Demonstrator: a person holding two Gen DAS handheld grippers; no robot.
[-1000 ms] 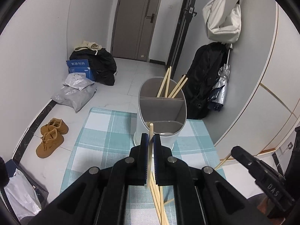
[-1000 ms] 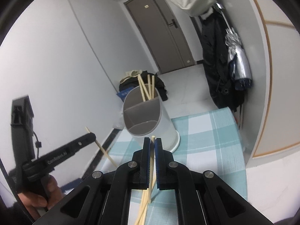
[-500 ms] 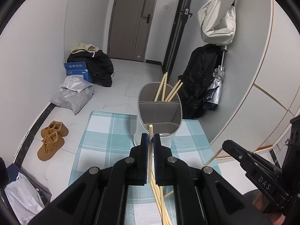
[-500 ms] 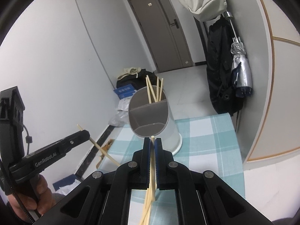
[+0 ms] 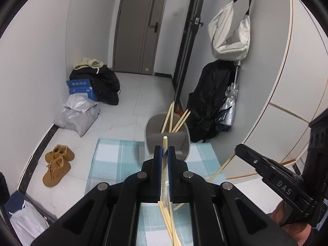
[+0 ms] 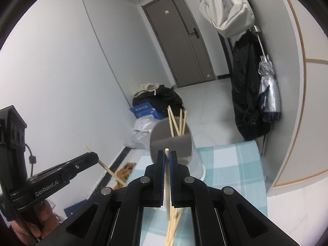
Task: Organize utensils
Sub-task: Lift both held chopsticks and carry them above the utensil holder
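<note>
A grey, divided utensil holder (image 5: 184,153) (image 6: 184,143) stands at the far end of a teal checked tablecloth (image 5: 114,160) (image 6: 229,164), with several chopsticks (image 5: 174,119) (image 6: 176,123) upright in its back compartment. My left gripper (image 5: 164,149) is shut on one pale wooden chopstick (image 5: 165,141), held in the air before the holder. My right gripper (image 6: 167,155) is shut on another chopstick (image 6: 167,153). Each gripper shows in the other's view, left gripper (image 6: 90,157) and right gripper (image 5: 256,160), its stick slanting down. Loose chopsticks (image 5: 170,221) (image 6: 172,225) lie crossed on the cloth below.
Tan shoes (image 5: 57,164), grey plastic bags (image 5: 78,114) and a blue box (image 5: 81,87) lie on the floor to the left. A black coat (image 5: 211,102), a folded umbrella (image 6: 268,94) and a white bag (image 5: 231,37) hang on the right wall. A closed door (image 5: 141,26) is behind.
Both grippers have risen, each carrying its chopstick up off the pile. The holder and cloth now look lower and farther away in both views.
</note>
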